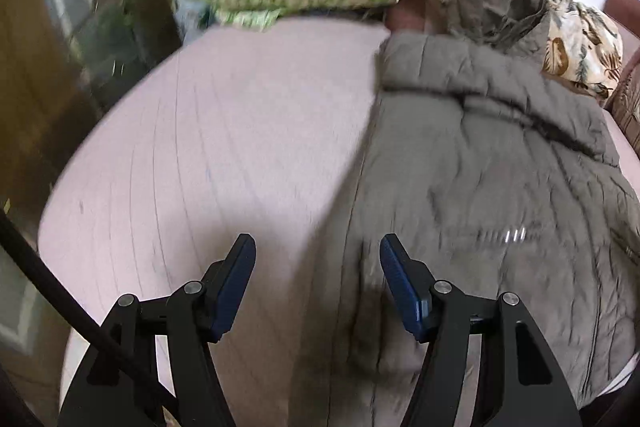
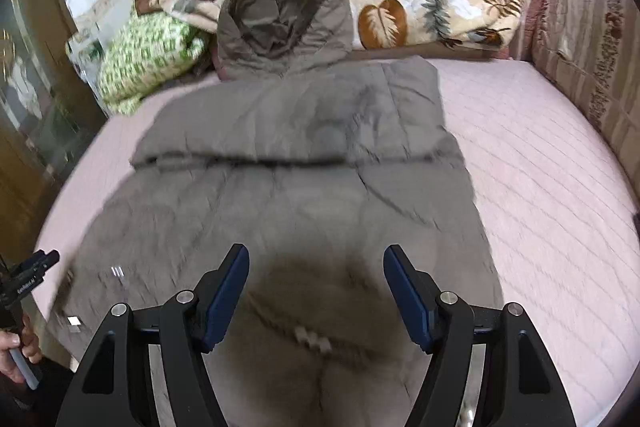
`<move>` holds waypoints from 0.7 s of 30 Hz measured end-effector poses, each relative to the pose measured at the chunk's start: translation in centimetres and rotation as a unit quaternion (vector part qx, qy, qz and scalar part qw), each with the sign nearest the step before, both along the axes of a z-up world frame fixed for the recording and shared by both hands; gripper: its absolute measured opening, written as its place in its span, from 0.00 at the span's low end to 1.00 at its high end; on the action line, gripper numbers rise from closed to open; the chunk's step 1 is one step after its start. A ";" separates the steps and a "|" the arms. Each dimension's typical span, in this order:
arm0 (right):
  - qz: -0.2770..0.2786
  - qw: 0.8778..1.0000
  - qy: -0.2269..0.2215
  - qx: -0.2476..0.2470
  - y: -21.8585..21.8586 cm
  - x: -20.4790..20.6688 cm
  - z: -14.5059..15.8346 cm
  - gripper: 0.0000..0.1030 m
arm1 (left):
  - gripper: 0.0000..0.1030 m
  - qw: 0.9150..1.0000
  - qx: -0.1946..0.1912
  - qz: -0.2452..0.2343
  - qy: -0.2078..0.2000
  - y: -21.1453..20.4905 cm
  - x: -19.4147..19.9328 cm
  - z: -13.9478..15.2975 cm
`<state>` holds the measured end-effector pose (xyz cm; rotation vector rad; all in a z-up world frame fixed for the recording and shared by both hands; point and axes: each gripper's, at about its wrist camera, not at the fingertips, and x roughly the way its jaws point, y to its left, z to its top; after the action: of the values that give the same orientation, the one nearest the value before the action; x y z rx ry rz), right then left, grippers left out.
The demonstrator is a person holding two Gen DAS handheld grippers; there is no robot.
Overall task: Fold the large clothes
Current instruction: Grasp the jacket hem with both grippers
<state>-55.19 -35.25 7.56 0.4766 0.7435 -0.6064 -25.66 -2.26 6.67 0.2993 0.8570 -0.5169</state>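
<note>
- The grey padded hooded coat [image 2: 304, 147] lies flat on the pink quilted bed [image 2: 540, 167], long axis running near to far.
- The right hand-held gripper [image 2: 316, 291] hovers over its near hem, spread, empty.
- The left hand-held gripper [image 1: 318, 275], spread and empty, is at its left edge.

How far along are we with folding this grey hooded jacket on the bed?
Partway. Done: the grey puffer jacket lies flat on the pink bed cover, sides apparently folded in, no sleeve sticking out. In hand: nothing; the left gripper and right gripper are both open and empty. Left: the hood and the lengthwise folds.
</note>
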 end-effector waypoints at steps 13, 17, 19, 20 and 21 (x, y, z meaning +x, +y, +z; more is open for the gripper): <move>-0.021 0.998 0.065 -0.009 7.1 -4.4 -6.1 0.78 | 0.63 0.995 0.054 0.022 -0.083 -0.3 -7.8 -4.3; -0.015 0.996 0.083 -0.029 7.5 -3.8 -6.7 0.82 | 0.65 0.995 0.053 0.021 -0.084 0.0 -7.5 -4.5; -0.019 0.997 0.076 -0.020 7.2 -3.8 -6.8 0.83 | 0.66 0.994 0.054 0.020 -0.088 -0.1 -7.5 -4.8; -0.020 0.997 0.073 -0.016 7.0 -3.9 -6.9 0.84 | 0.66 0.994 0.055 0.019 -0.090 -0.2 -7.5 -4.8; -0.021 0.997 0.072 -0.015 7.0 -3.9 -7.0 0.84 | 0.66 0.994 0.056 0.018 -0.092 -0.2 -7.6 -4.7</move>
<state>-59.12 -28.24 0.60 0.4252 0.8609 -0.6962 -33.25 -2.49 1.95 0.4271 0.7115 -0.4018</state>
